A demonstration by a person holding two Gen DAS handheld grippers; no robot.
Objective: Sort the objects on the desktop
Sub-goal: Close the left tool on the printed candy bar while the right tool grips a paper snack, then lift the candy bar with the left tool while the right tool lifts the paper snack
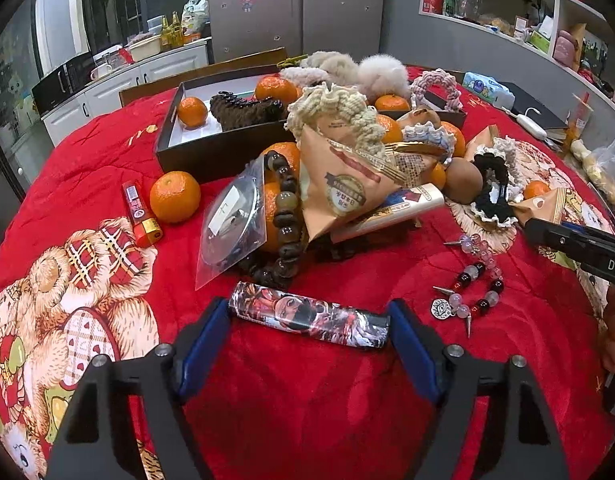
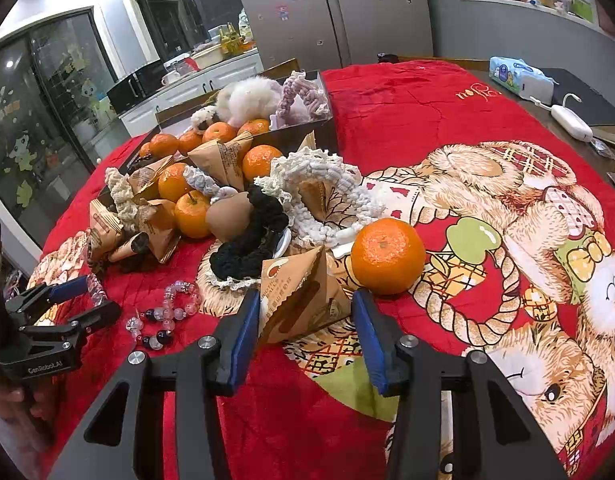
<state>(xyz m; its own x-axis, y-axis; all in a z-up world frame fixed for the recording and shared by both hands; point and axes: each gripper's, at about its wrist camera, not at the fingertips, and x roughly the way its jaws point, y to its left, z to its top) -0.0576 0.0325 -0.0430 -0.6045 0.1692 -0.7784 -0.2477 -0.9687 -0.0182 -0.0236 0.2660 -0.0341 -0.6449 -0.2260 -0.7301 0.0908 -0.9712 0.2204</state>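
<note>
A heap of objects lies on a red teddy-bear cloth [image 1: 347, 400]. My left gripper [image 1: 309, 326] is open, its blue pads on either side of a printed cylindrical lighter [image 1: 307, 316] lying crosswise on the cloth. My right gripper [image 2: 303, 320] is open around a brown triangular snack packet [image 2: 299, 300], with a mandarin [image 2: 387, 256] just beyond its right finger. The right gripper also shows at the right edge of the left wrist view [image 1: 575, 240]. The left gripper shows at the left of the right wrist view [image 2: 63, 300].
A black box [image 1: 211, 152] holds a mandarin and a dark hair claw. Mandarins, scrunchies, snack packets, an egg [image 2: 229, 216], a bead bracelet [image 1: 471, 288], a red lighter [image 1: 141, 214] and a plastic bag [image 1: 231, 220] crowd the middle. A tissue pack [image 2: 519, 76] lies far right.
</note>
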